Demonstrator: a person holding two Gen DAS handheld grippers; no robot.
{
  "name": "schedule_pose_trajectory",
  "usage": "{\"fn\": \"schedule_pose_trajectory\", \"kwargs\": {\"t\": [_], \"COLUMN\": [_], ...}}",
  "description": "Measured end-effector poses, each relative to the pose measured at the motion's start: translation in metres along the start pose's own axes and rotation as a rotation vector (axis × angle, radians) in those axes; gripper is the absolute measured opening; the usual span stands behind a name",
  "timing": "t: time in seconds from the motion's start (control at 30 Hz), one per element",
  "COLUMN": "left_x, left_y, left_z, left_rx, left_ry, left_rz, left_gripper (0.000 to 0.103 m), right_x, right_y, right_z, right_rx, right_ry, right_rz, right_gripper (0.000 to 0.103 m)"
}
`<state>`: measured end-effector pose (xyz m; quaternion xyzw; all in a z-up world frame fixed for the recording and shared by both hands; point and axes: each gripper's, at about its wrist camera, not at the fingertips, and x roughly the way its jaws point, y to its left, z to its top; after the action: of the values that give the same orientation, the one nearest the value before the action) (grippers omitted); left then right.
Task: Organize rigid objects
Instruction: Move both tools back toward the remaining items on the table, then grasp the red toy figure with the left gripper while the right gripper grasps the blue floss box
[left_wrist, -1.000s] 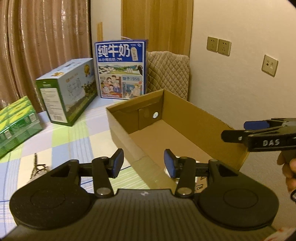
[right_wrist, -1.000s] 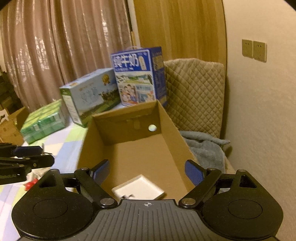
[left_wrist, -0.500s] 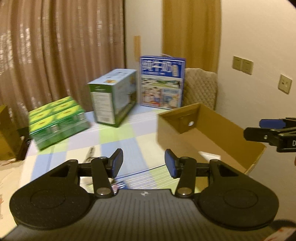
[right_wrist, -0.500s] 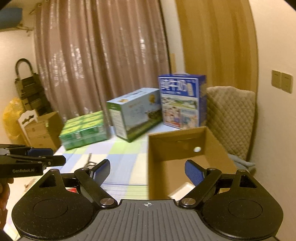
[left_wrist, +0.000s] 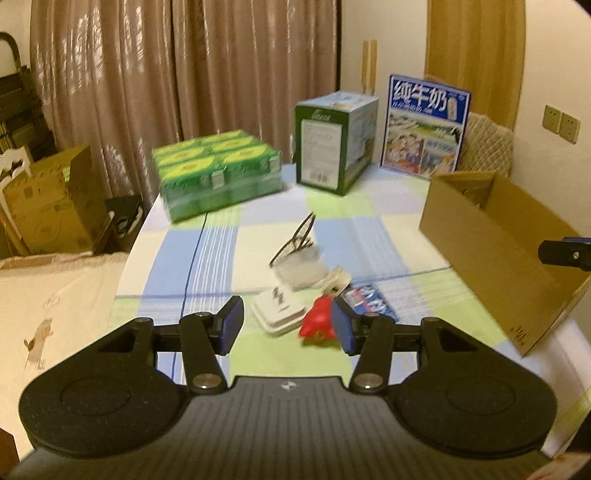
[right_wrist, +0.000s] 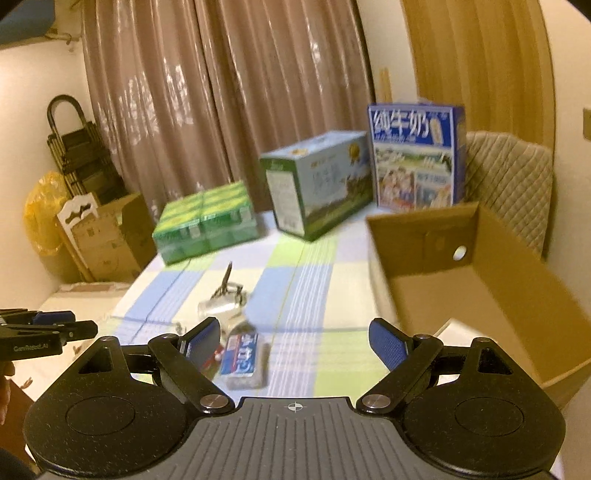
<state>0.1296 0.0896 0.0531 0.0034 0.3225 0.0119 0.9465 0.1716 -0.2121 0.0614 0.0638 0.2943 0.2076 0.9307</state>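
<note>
The left gripper (left_wrist: 287, 325) hangs above the near edge of the bench (left_wrist: 258, 354), which is covered in a checked cloth of blue, green and cream. Its jaws are opening, with nothing between the pads; the cloth and a few small things show through the gap.

Those small things lie loose in a cluster near the middle of the bench. There is a white rectangular case (left_wrist: 279, 313) with dark print on its lid, and just to its right a red object (left_wrist: 318, 323), blurred and partly hidden by the right finger. Beyond it lies a white clip (left_wrist: 337, 280), and to the right a flat blue packet (left_wrist: 369, 301). Farther off, a dark wire piece (left_wrist: 295, 236) leans over something pale and clear whose shape cannot be told.

The right gripper (right_wrist: 293, 347) is held to the right of the left one, its jaws wide apart and empty. Through its gap the blue packet (right_wrist: 242, 356) lies on the cloth, and the left gripper (right_wrist: 48, 332) enters at the left edge.

The open cardboard box (left_wrist: 495, 236) stands on the right side of the bench, well apart from the cluster, with something white showing on its floor in the right wrist view.

At the far side stand a green shrink-wrapped pack of cartons (left_wrist: 218, 168), a green and white carton box (left_wrist: 334, 142) and a blue milk box (left_wrist: 424, 127). Behind them hang brown curtains (left_wrist: 184, 66).
</note>
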Motion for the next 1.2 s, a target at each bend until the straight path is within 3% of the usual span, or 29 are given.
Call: {"fn": "schedule_pose_trajectory", "kwargs": {"t": [0.37,0.97,1.2], "left_x": [0.067,0.127,0.135], "left_y": [0.008,0.013,0.013], "left_z": [-0.030,-0.017,-0.020], "left_rx": [-0.006,0.022,0.034], "left_ry": [0.075,0.151,0.179], "left_rz": [-0.034,-0.081,-0.102], "left_gripper": [0.047,0.047,0.047], "right_x": [0.087,0.197,0.221], "right_y": [0.021,0.043,0.048], "right_z": [-0.035,-0.048,-0.053], "right_rx": [-0.033,-0.112,-0.130], "right_ry": [0.127,0.288,0.338], "right_rz": [0.031,0.080,0.093], "right_gripper": [0.085,0.075,0.059]}}
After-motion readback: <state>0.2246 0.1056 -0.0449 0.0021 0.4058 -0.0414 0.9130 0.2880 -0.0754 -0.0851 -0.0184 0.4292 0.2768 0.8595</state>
